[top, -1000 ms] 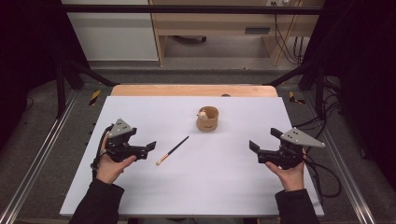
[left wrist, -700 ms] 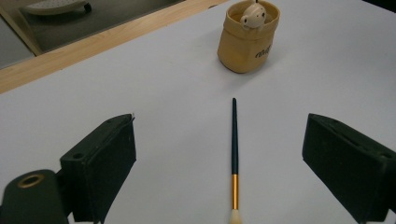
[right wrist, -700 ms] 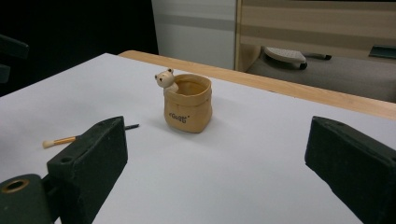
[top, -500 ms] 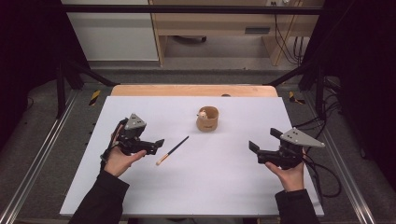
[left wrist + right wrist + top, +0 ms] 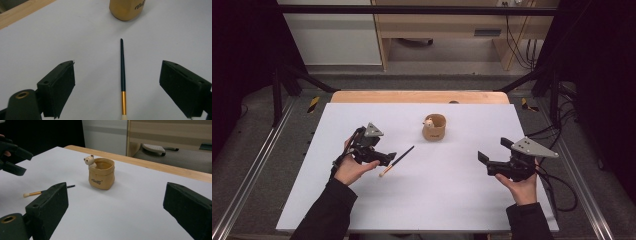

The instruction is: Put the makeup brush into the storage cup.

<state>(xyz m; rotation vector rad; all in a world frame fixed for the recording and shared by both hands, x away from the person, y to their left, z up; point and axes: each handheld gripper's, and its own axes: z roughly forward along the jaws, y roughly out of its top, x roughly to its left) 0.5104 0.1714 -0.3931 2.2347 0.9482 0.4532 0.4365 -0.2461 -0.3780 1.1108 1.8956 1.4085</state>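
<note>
Table (image 5: 362, 200) surface, white and broad, is seen across the high view, with a wooden edge at its far side. Near the middle of it stands a small tan pot (image 5: 434, 127) shaped like a rolled-down bag, a little bear figure perched on its rim; in the right gripper view the pot (image 5: 101, 173) is seen to be empty at the top. Well apart from it, at the table's right side, the right gripper (image 5: 483, 161) is held just above the surface with its jaws spread wide and nothing between them. On the other side, the left gripper (image 5: 389, 157) is held just beside a slim brush (image 5: 397, 161), and its jaws too are wide apart. In the left gripper view the brush (image 5: 122, 75) is seen lying flat on the table between the two jaws, untouched by either, its dark handle pointing towards the pot (image 5: 126, 8) and its gold ferrule and pale bristles nearest the camera.

The reach for the brush is judged to be the step in hand, with no grasp yet made. For the next move, the left gripper would need to be lowered until the jaws flank the handle, then closed squarely on it, so that the thin shaft is not rolled aside.
</note>
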